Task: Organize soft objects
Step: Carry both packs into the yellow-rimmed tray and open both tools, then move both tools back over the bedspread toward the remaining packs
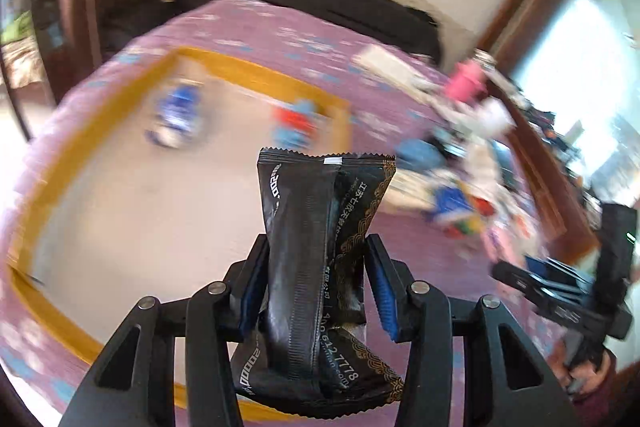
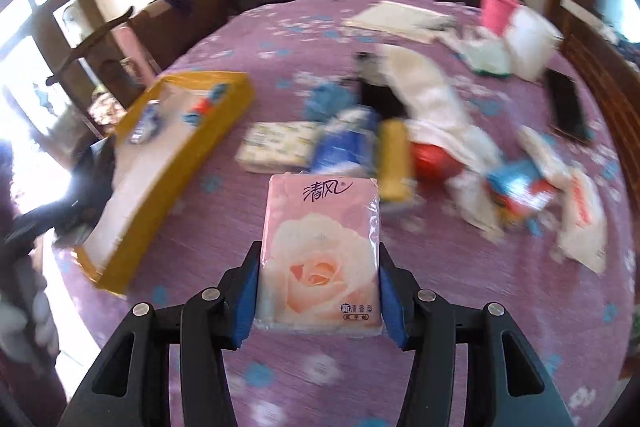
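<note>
Soft objects: black packet (image 1: 316, 251) gripped in left tongs (image 1: 318, 283); pink tissue pack (image 2: 320, 251) gripped in right tongs (image 2: 319, 291).
Done: two blurred items in yellow-rimmed box (image 2: 224, 115).
Left: loose pile (image 2: 400, 147) on bed (image 2: 280, 39).
Room: bedspread between box and pile lies bare; box rim low.

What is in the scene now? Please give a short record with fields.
surface: bed with purple flowered cover
left gripper: shut on a black packet, held upright
right gripper: shut on a pink tissue pack
box: yellow, open, on the left part of the bed, a few small items inside
pile: mixed soft things right of the box, blurred
pink cup: at the far right of the bed
</note>
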`<action>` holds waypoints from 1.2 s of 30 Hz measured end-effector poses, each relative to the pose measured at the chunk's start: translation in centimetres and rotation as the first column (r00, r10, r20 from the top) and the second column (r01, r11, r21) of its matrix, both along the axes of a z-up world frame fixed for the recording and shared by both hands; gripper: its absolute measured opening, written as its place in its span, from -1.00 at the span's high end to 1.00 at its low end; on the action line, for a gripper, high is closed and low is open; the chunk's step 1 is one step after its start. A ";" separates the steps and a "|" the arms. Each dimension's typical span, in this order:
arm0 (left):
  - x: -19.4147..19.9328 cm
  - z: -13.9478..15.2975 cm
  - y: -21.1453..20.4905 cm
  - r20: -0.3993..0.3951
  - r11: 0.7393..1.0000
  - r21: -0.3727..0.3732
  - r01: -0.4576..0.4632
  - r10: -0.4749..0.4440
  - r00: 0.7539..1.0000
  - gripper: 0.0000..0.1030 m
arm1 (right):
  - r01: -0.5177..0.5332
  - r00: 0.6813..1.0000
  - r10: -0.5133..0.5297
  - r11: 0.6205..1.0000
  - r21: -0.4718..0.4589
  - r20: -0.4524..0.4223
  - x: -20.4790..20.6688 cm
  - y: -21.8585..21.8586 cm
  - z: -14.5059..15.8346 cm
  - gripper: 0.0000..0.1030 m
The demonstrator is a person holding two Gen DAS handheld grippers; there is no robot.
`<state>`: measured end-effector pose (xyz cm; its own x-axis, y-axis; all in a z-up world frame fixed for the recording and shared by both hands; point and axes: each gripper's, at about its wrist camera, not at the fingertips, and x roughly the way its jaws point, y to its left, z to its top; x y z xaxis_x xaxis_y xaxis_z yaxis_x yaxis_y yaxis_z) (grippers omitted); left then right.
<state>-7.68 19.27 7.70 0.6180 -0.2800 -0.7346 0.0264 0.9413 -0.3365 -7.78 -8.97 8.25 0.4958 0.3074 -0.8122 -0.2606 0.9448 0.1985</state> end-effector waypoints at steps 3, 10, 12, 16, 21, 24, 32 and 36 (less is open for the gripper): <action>2.2 -0.4 2.8 -0.023 0.997 0.048 -0.053 0.055 0.998 0.11 | -0.056 0.998 0.056 0.998 0.023 -0.014 1.6 3.8 0.1 -0.09; 6.2 -2.3 7.7 -0.093 0.991 0.069 -0.119 0.125 0.988 0.11 | -0.148 0.989 0.148 0.988 0.040 0.004 6.1 11.8 0.9 -0.09; 7.2 -2.7 8.6 -0.114 0.989 0.071 -0.133 0.141 0.983 0.11 | -0.164 0.987 0.163 0.986 0.041 0.006 7.4 13.7 1.0 -0.10; 9.0 -3.3 10.0 -0.142 0.985 0.075 -0.153 0.162 0.977 0.11 | -0.201 0.980 0.201 0.980 0.015 0.009 10.1 17.8 0.7 -0.10; 11.0 -4.1 11.1 -0.163 0.982 0.065 -0.175 0.184 0.969 0.02 | -0.223 0.975 0.223 0.974 -0.038 -0.003 12.7 21.8 -0.6 -0.10; 11.6 -4.1 11.1 -0.157 0.983 0.048 -0.179 0.184 0.970 -0.02 | -0.216 0.976 0.216 0.974 -0.071 -0.008 13.9 23.4 -1.4 -0.11; 10.6 -3.1 12.2 -0.129 0.977 -0.021 -0.213 0.209 0.969 -0.31 | -0.157 0.987 0.157 0.987 -0.029 0.029 16.0 22.1 -0.8 -0.63; 9.1 -1.4 12.7 -0.077 0.968 -0.018 -0.250 0.248 0.966 -0.55 | -0.141 0.988 0.141 0.990 -0.010 0.055 14.9 20.1 0.8 -0.66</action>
